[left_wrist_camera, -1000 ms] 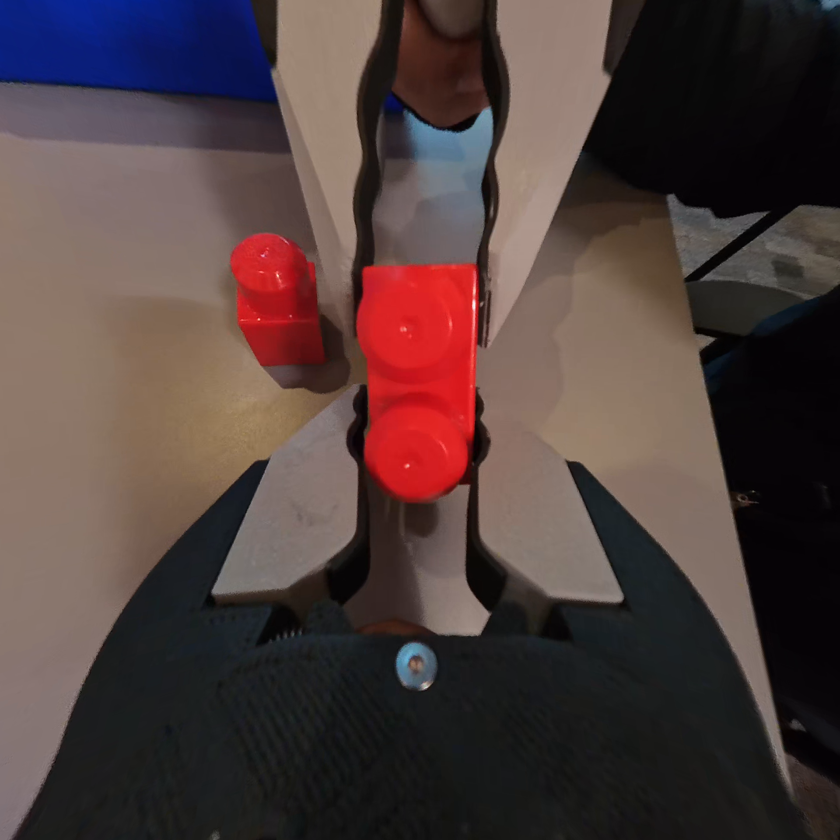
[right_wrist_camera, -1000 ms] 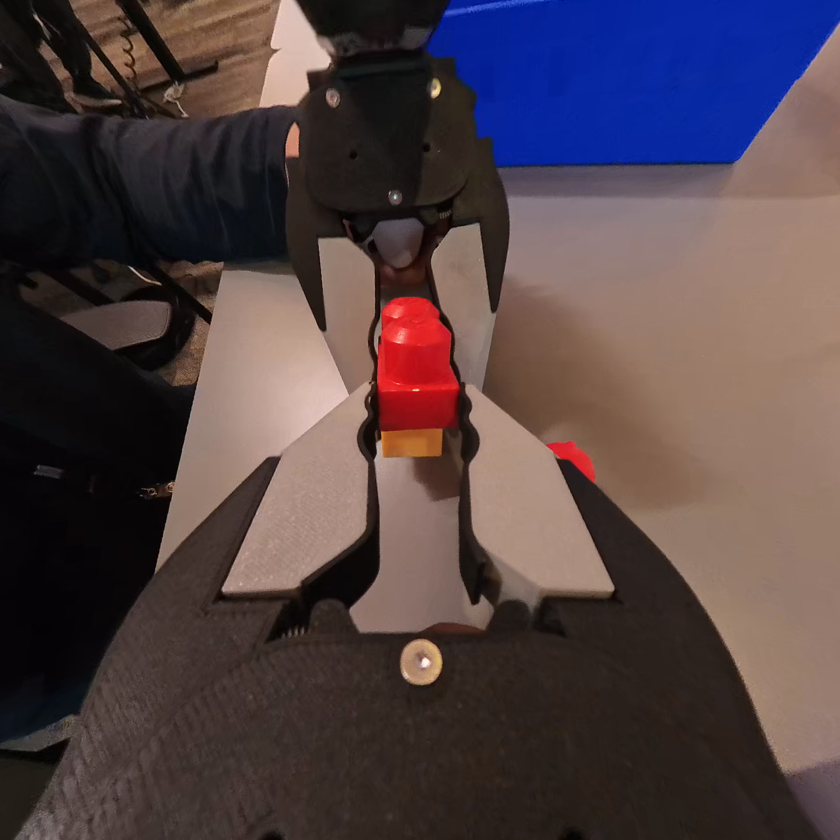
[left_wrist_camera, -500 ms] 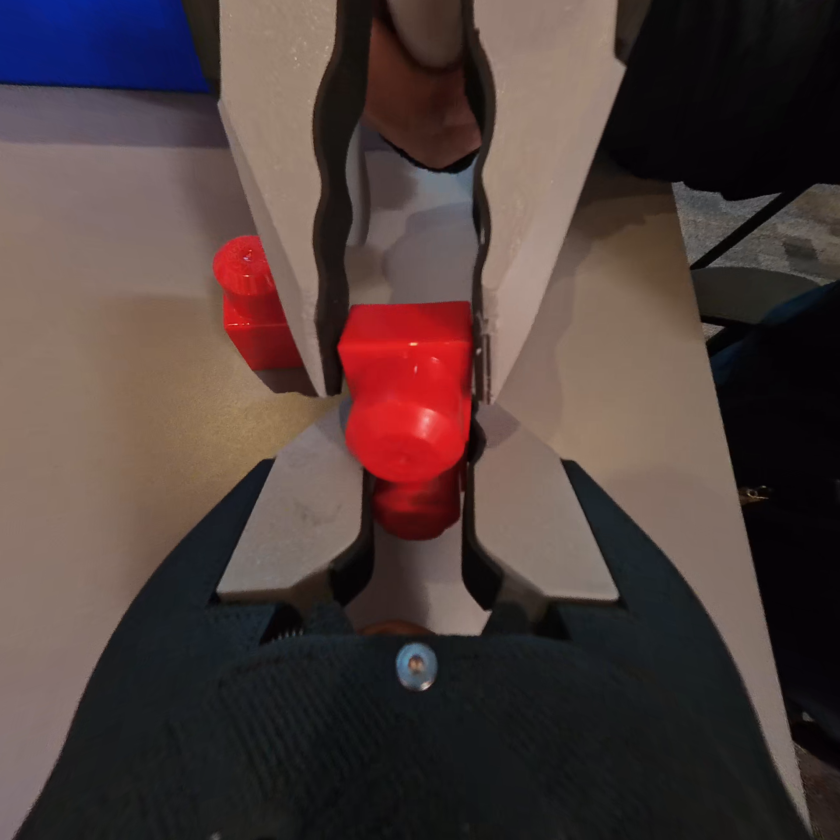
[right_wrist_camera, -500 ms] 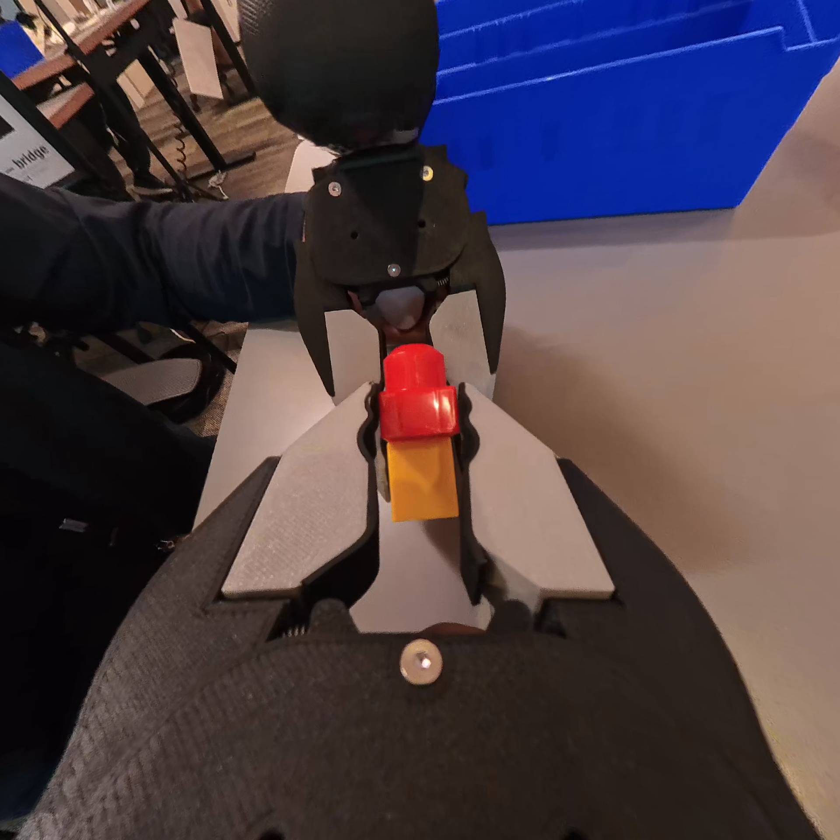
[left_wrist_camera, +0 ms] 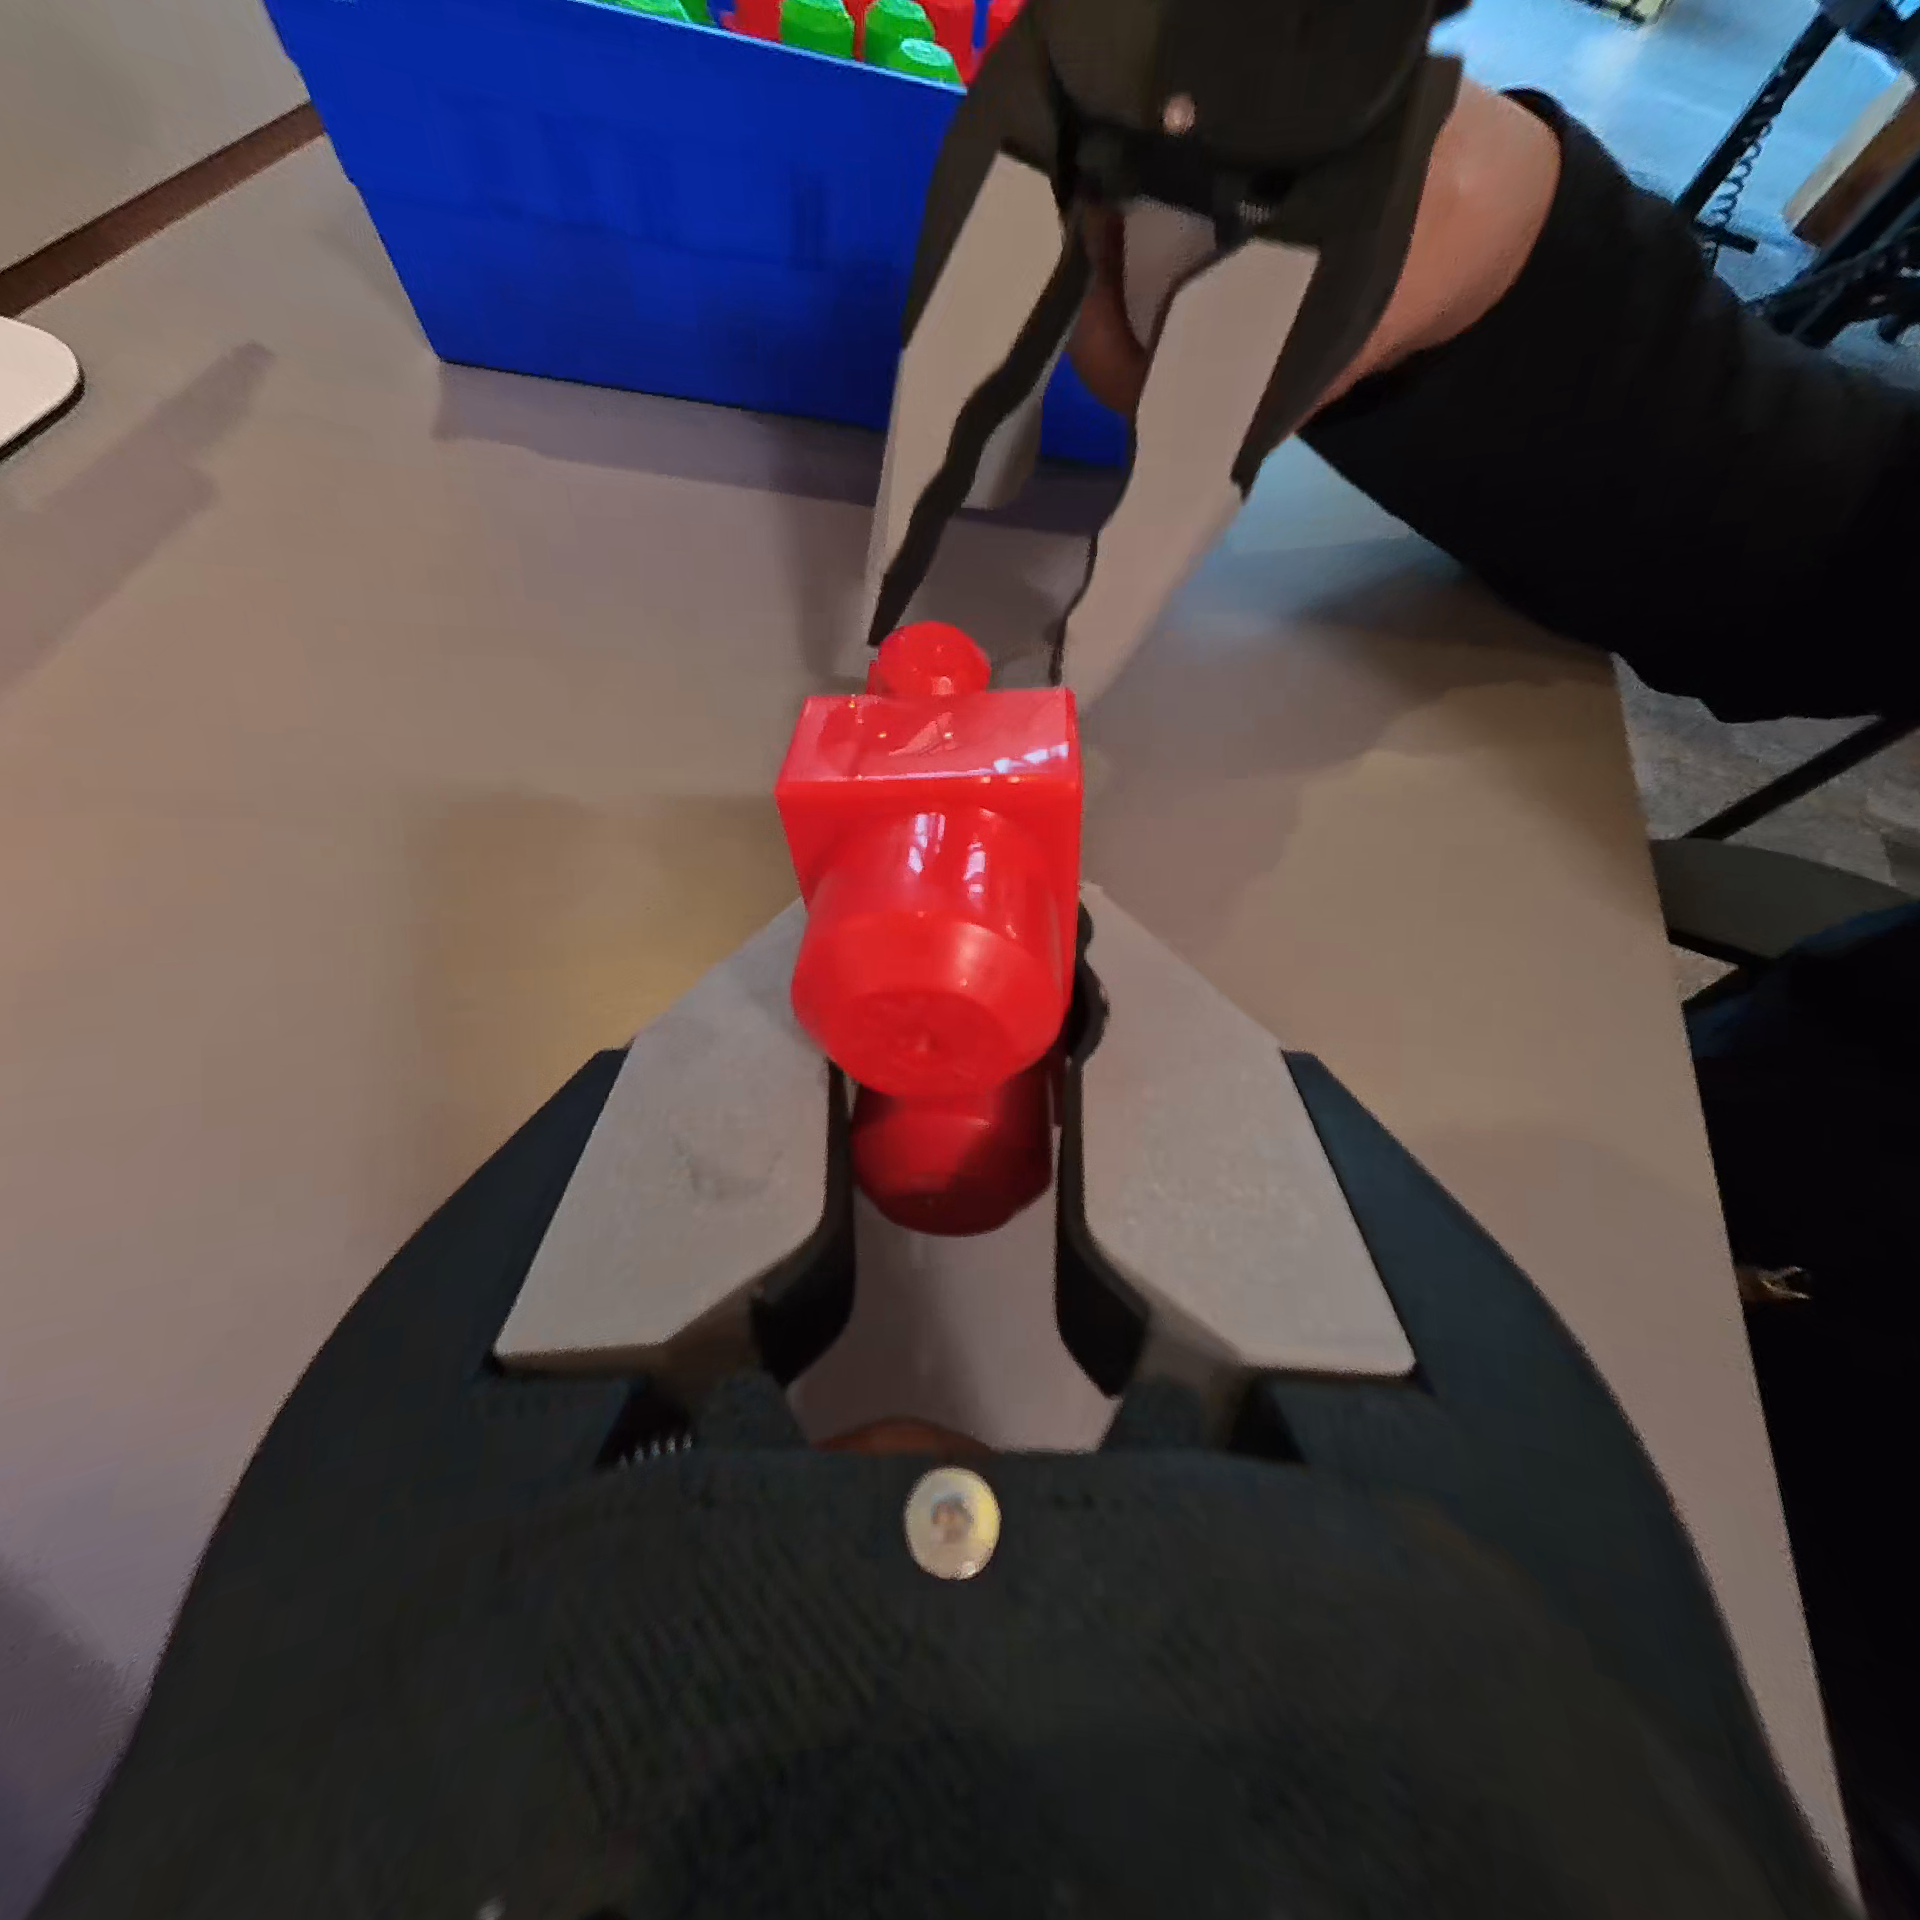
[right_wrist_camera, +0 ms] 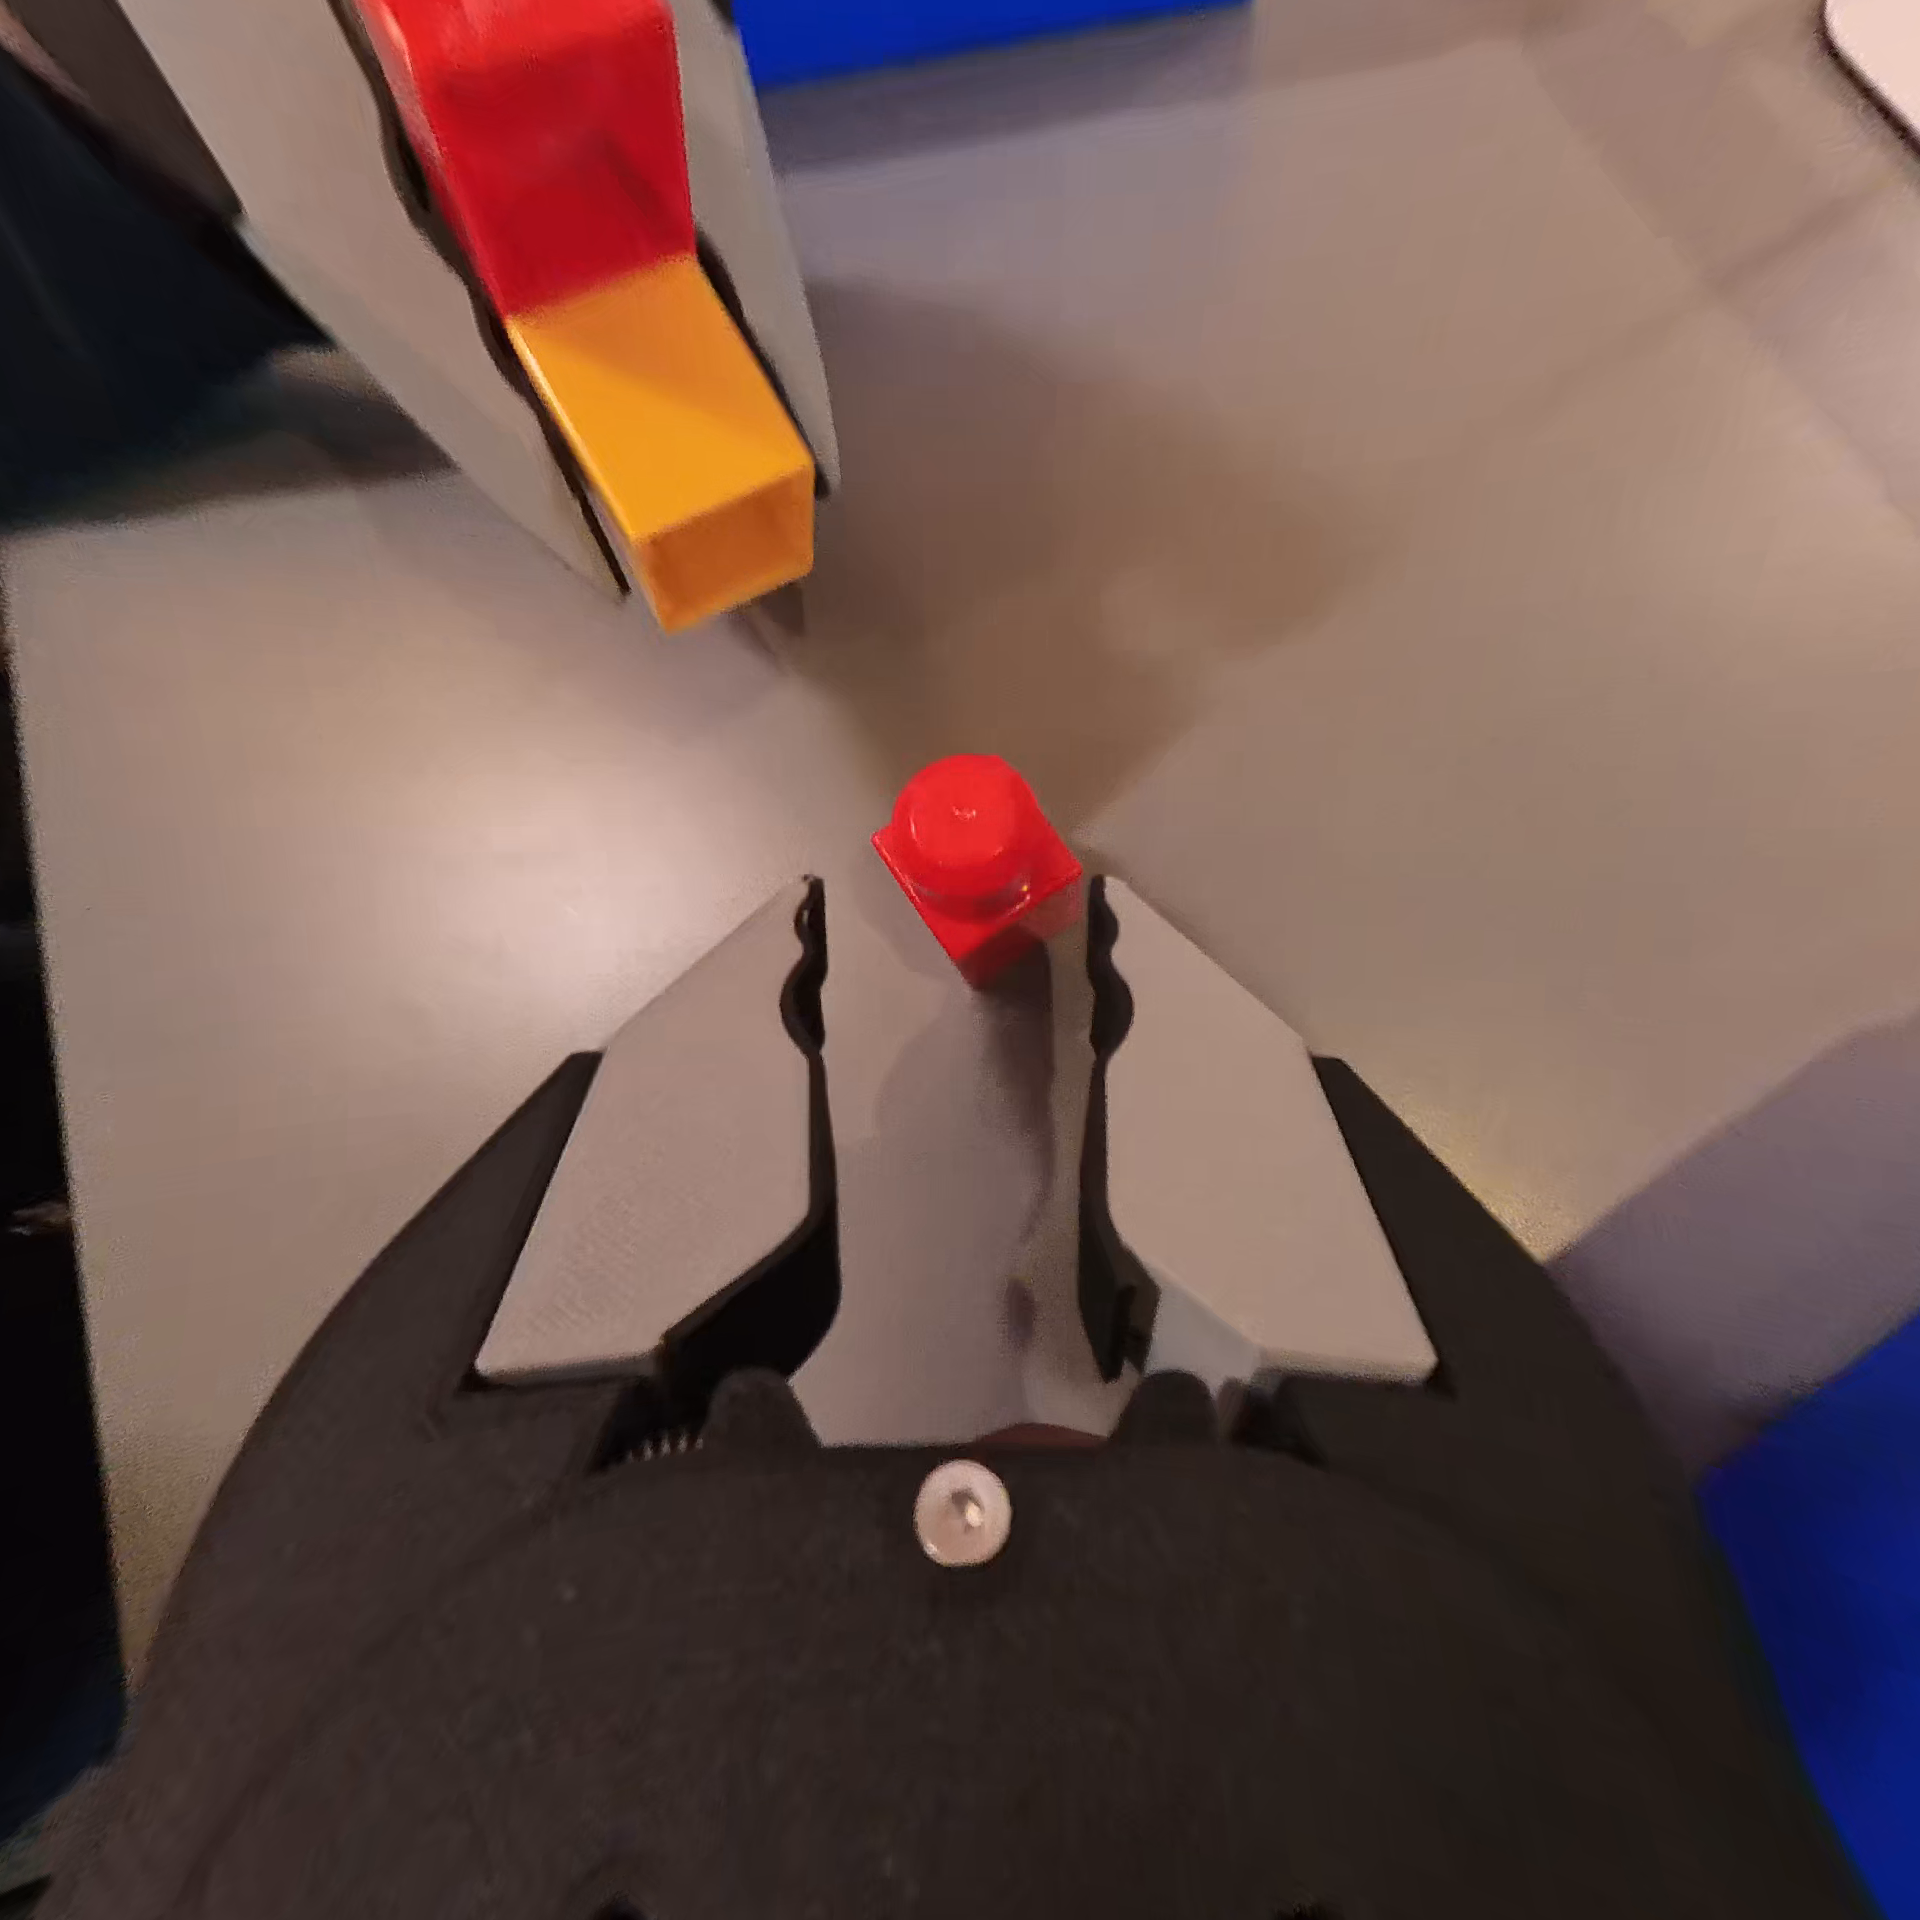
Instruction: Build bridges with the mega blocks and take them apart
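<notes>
We see the left gripper (left_wrist_camera: 940, 935) clamped on a red two-stud block (left_wrist_camera: 930, 810), its studs pointing back toward the camera and its body sticking out past the fingertips. In the right wrist view the same gripper appears upper left, and there a yellow block (right_wrist_camera: 675, 447) is attached to the red one's underside, jutting out beyond the fingers. Whether the pads press the yellow piece as well we cannot tell — the picture is blurred there.

The right gripper (right_wrist_camera: 951, 904) stands wide with nothing in its grasp. A small red single-stud block (right_wrist_camera: 977, 883) sits upright on the grey table (right_wrist_camera: 416, 831) just ahead of its fingertips, nearer the right finger than the left, with clear gaps on both sides. From the left wrist view that small block's stud peeks out just behind the held piece, right below the right gripper's fingertips (left_wrist_camera: 894, 613).

Half a second ago the right gripper was closed on the far end of the red-and-yellow stack, nose to nose with the left one. Now it has let go and its jaws are spread over the single-stud block — the stack is in the left gripper alone. A blue bin (left_wrist_camera: 644, 208) of green and red blocks stands at the back of the table.
</notes>
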